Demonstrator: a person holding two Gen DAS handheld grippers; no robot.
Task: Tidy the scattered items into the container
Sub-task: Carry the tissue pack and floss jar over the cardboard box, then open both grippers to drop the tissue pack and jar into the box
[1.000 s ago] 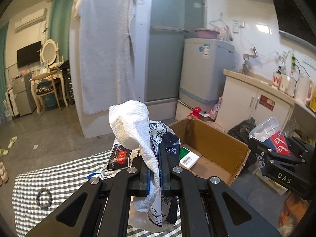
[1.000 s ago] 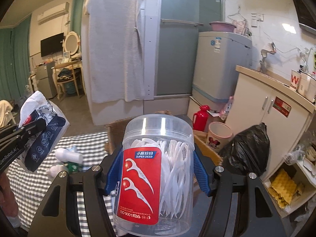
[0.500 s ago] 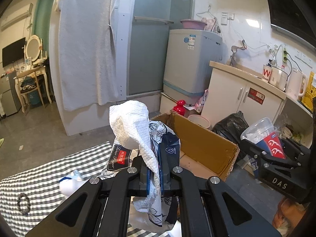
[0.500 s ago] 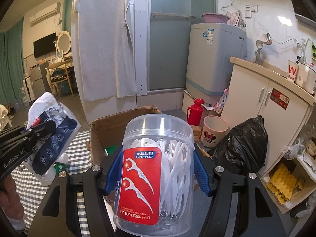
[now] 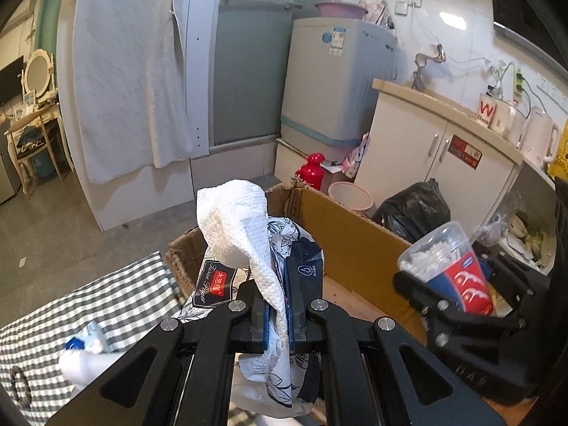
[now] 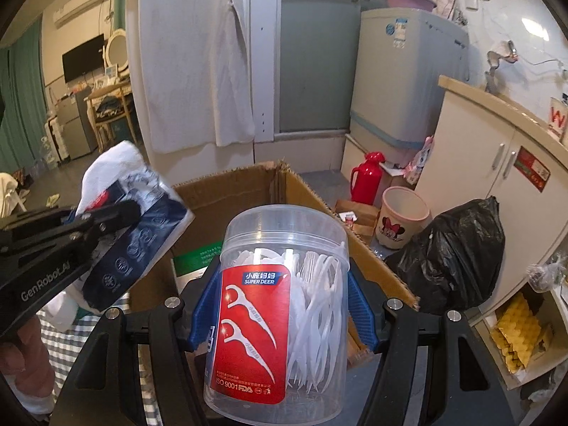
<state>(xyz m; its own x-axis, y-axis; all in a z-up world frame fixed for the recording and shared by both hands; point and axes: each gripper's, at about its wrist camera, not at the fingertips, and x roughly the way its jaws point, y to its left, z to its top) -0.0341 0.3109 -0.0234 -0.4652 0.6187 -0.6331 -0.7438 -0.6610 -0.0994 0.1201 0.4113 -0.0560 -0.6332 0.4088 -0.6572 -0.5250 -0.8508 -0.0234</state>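
Observation:
My left gripper (image 5: 278,314) is shut on a tissue pack (image 5: 245,269) with a white tissue sticking up from it; the same tissue pack (image 6: 131,227) shows at the left of the right wrist view. Just beyond it stands the open cardboard box (image 5: 351,238), whose near edge is at the pack. My right gripper (image 6: 280,305) is shut on a clear floss-pick jar (image 6: 280,305) with a red label, held above the cardboard box (image 6: 234,191). That floss-pick jar (image 5: 447,266) also appears at the right of the left wrist view. A green-and-white packet (image 6: 193,259) lies inside the box.
A checked cloth (image 5: 88,305) covers the surface at the left, with a white bottle (image 5: 83,358) and a dark bead ring (image 5: 19,385) on it. Right of the box are a black rubbish bag (image 6: 451,252), a pink bin (image 6: 401,220), a red flask (image 6: 367,177) and white cabinets (image 6: 497,177).
Both grippers have swung right and closer to the cardboard box with their loads still held. The checked cloth has slid to the left of the views.

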